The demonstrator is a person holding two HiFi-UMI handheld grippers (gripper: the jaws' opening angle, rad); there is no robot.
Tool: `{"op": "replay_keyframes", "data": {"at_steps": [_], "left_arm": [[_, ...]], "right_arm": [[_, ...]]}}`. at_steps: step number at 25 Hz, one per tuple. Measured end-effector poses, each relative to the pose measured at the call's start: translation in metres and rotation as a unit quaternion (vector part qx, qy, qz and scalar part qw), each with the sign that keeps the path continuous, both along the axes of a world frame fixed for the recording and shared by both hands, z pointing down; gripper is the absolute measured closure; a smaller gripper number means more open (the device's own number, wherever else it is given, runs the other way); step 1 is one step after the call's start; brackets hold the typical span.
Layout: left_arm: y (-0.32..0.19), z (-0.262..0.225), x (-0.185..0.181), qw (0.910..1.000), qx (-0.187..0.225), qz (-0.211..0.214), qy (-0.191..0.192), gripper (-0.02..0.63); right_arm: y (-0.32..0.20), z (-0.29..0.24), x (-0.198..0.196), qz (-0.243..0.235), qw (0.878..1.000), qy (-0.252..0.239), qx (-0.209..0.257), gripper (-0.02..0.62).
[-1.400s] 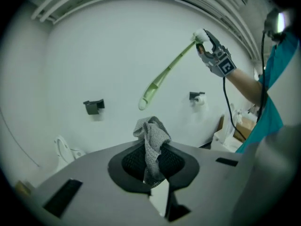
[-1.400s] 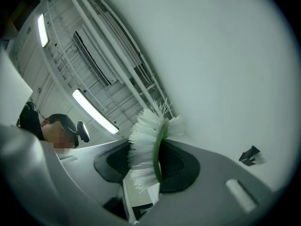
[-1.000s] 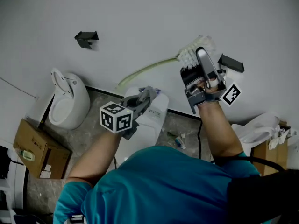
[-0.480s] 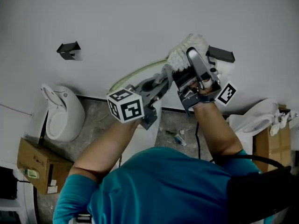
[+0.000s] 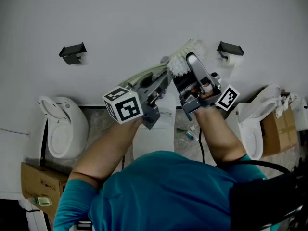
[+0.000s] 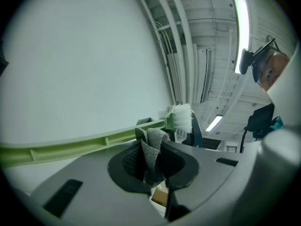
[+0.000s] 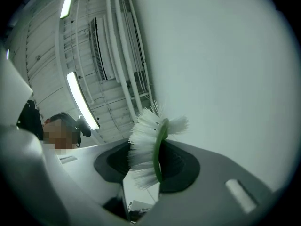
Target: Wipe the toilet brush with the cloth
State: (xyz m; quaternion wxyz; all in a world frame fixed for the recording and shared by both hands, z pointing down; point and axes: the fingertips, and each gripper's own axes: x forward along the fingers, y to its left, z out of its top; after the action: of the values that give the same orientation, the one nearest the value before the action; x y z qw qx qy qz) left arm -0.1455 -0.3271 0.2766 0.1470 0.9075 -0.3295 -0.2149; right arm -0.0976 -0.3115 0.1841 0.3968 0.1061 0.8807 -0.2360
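Left gripper (image 6: 151,171): pinches cloth (image 6: 153,142) at handle (image 6: 84,145)
Right gripper (image 7: 150,161): clamps toilet brush (image 7: 141,140) head
Progress: wiping likely just starting

Speckled grey floor (image 5: 98,123) with 2 white toilets (image 5: 61,127), 2 cardboard boxes (image 5: 40,190), litter (image 5: 191,132).

Soft, even light fills the head view. The pale wall (image 5: 144,13) reads flat grey-white with no glare, and the dark bracket (image 5: 72,53) throws only a faint shadow beneath it. Both gripper views are wide-angle, with black rounded corners and straight lines bowed toward the edges. A ceiling tube light (image 6: 241,32) burns out to pure white in the left gripper view, and another strip (image 7: 81,100) glares in the right. Close to the lens, the left hand-held gripper (image 6: 153,161) and right hand-held gripper (image 7: 143,164) look soft and out of focus.
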Motion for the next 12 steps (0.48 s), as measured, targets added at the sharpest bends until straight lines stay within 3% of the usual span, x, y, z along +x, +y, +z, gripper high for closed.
{"op": "replay_keyframes", "data": {"at_steps": [8,12], "left_arm": [[0.01,-0.013,-0.004,0.9963,-0.019,0.078,0.029,0.566],[0.042,-0.019,0.048,0.9939,-0.009,0.108,0.021,0.566]], "right_arm": [[0.011,-0.008,-0.004,0.076,0.997,0.011,-0.01,0.453],[0.05,-0.016,0.054,0.11,0.994,0.003,0.001,0.453]]}}
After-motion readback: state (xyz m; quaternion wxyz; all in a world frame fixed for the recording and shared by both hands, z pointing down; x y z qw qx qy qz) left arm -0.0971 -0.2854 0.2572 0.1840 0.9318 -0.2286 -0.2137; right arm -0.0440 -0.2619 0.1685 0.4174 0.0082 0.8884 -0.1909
